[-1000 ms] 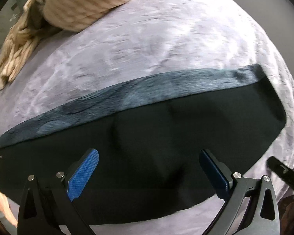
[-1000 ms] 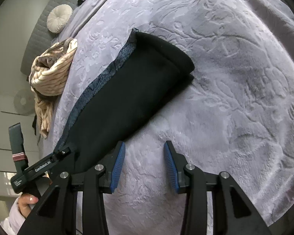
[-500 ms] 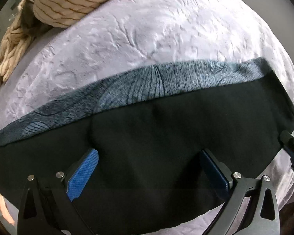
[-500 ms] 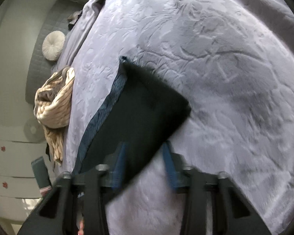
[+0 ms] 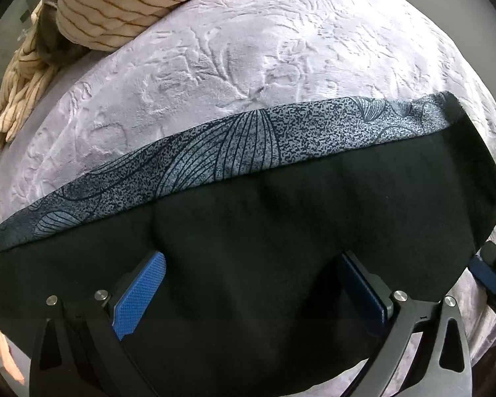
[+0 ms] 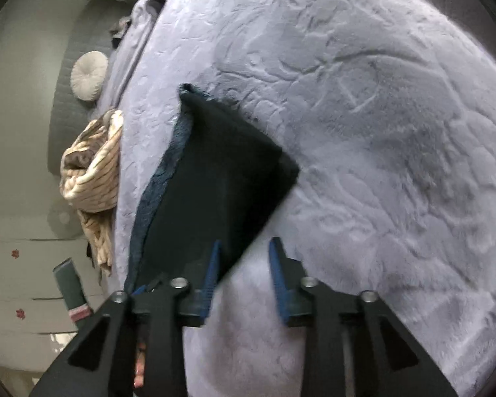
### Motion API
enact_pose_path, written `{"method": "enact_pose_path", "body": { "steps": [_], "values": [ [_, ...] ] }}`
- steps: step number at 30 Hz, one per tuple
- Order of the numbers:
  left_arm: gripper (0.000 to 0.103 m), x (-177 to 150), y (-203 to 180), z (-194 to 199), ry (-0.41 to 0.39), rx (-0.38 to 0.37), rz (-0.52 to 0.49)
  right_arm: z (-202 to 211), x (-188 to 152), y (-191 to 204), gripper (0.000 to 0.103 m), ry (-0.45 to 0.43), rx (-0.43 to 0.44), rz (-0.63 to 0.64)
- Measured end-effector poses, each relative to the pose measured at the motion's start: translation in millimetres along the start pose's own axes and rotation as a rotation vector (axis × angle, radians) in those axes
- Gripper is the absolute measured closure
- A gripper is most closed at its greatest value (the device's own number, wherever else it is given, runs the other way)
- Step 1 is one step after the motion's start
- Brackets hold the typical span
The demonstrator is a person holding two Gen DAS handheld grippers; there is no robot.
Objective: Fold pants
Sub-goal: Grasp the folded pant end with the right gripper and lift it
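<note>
The pants (image 5: pixel 281 231) lie folded lengthwise on the bed, black on top with a blue patterned layer (image 5: pixel 248 139) showing along the far edge. My left gripper (image 5: pixel 253 276) is open, its blue pads spread over the near part of the black cloth. My right gripper (image 6: pixel 243 266) is open and empty just past the near edge of the pants (image 6: pixel 215 192), close to their right end. It also shows in the left wrist view (image 5: pixel 489 274) at the right edge.
A lilac embossed blanket (image 5: pixel 281 49) covers the bed (image 6: pixel 380 132). A cream striped garment (image 5: pixel 115 3) is heaped at the far left; it also shows in the right wrist view (image 6: pixel 92 172). A round cushion (image 6: pixel 88 75) rests against the grey headboard.
Both grippers have moved in closer to the pants. The right wrist view has tilted, and the right gripper now sits at the pants' near edge. The pants stayed flat.
</note>
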State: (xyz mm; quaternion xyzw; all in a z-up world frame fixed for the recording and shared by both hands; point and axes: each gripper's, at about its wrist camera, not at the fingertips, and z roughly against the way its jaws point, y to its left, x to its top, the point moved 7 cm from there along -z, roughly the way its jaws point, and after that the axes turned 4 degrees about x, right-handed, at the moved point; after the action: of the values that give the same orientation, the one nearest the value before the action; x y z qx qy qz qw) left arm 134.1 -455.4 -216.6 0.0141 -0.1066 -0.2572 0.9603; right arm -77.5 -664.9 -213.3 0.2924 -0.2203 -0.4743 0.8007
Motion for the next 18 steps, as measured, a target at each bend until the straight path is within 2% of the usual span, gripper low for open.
{"method": "enact_pose_path", "body": {
  "steps": [2, 10, 11, 18],
  "values": [
    [0.000, 1.4, -2.8, 2.7, -0.001, 0.002, -0.001, -0.3, -1.6, 2.8, 0.060, -0.004, 0.021, -0.001],
    [0.000, -0.1, -12.2, 14.9, -0.009, 0.000, 0.000, -15.9, 10.8, -2.0, 0.059, -0.024, 0.040, -0.022],
    [0.000, 1.4, 0.5, 0.3, -0.011, 0.000, 0.000, -16.7, 11.8, -1.7, 0.059, -0.024, 0.043, -0.017],
    [0.000, -6.3, 0.2, -1.7, -0.020, -0.005, 0.005, -40.8, 22.2, 15.0, 0.055, -0.053, 0.101, 0.037]
  ]
}}
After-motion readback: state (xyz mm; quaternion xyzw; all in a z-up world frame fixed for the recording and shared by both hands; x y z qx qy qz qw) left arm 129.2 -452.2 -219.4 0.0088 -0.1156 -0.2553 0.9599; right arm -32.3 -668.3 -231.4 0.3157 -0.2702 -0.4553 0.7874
